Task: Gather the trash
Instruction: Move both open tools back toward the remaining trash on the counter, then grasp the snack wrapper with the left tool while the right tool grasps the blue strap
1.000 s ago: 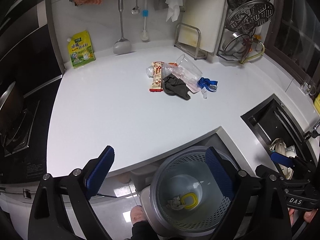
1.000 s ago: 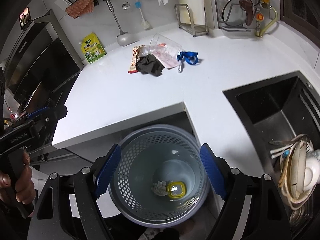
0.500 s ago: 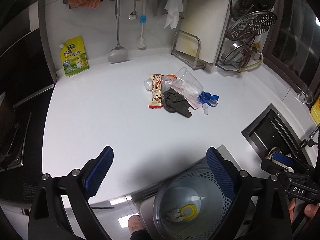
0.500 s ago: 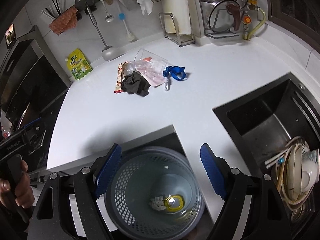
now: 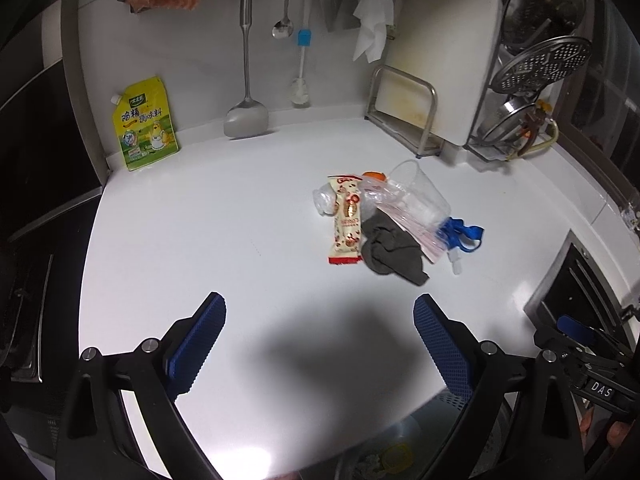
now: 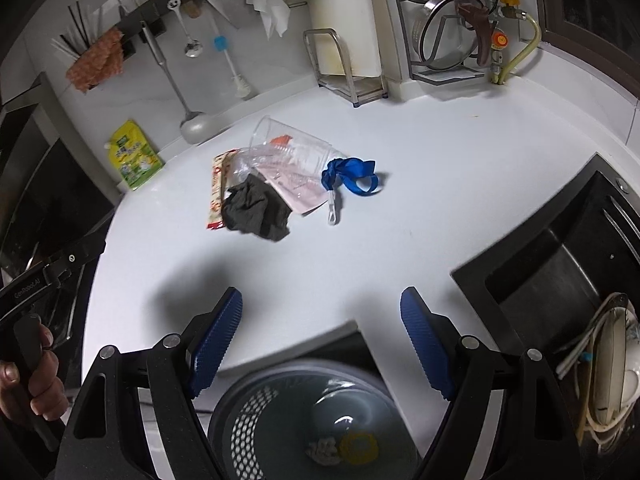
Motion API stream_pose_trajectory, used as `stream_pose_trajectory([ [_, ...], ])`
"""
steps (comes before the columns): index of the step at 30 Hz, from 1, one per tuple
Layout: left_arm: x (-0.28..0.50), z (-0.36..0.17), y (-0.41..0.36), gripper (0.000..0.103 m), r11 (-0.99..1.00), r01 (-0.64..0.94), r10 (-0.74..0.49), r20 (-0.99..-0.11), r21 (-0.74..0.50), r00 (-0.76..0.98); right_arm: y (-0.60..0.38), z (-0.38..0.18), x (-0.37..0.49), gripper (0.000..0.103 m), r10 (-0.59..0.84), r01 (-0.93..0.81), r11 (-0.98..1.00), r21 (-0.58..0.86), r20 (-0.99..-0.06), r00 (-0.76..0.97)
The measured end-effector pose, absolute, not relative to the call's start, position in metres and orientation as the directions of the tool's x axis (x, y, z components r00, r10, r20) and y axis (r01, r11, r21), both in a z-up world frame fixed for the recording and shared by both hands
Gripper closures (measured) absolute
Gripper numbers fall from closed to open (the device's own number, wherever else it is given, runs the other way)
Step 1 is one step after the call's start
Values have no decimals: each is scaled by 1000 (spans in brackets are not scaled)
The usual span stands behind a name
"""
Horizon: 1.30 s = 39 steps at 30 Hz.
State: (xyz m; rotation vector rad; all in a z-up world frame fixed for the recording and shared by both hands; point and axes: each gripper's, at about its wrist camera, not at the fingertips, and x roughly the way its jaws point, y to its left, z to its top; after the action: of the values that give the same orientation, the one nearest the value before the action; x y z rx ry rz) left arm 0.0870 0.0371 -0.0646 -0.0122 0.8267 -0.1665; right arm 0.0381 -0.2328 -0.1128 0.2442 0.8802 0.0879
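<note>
step in hand: reaching for the trash pile (image 5: 384, 224) on the white desk (image 5: 208, 240), judged from both claws facing it with nothing gripped
left claw (image 5: 320, 344): jaws wide apart, holding nothing
right claw (image 6: 322, 334): jaws wide apart, holding nothing
pile from left claw: ahead and slightly right, well apart
pile from right claw: ahead and to its left, well apart
nearest piece: the dark crumpled cloth (image 6: 256, 210), touching the snack wrapper (image 5: 347, 220) and the clear plastic cup (image 6: 288, 148)
doing it well: take one loose piece at a time, pinch the cloth at a raised fold, lift clear before swinging back
bin (image 6: 312, 420): mesh basket below the desk edge, under the right claw, some trash already in it
risk: the tipped cup could roll if nudged
</note>
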Motion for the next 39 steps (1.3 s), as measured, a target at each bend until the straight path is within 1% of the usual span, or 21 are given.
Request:
stream_pose_trajectory([
  [9, 141, -86, 30, 10, 987, 150, -143, -719, -54, 680, -232, -126, 90, 25, 136, 60, 971, 231, -742, 657],
  [19, 190, -113, 15, 10, 985, 166, -146, -735, -47, 662, -238, -147, 159, 25, 89, 78, 980, 183, -752, 653],
  [28, 218, -130, 9, 10, 984, 171, -154, -752, -56, 641, -241, -163, 201, 25, 58, 80, 987, 140, -771, 634],
  [34, 226, -136, 5, 10, 983, 175, -160, -756, -61, 634, -236, -174, 214, 25, 26, 71, 994, 88, -787, 616],
  [39, 228, -140, 5, 10, 982, 178, -164, -761, -65, 627, -235, -179, 220, 26, 21, 66, 995, 77, -791, 612],
])
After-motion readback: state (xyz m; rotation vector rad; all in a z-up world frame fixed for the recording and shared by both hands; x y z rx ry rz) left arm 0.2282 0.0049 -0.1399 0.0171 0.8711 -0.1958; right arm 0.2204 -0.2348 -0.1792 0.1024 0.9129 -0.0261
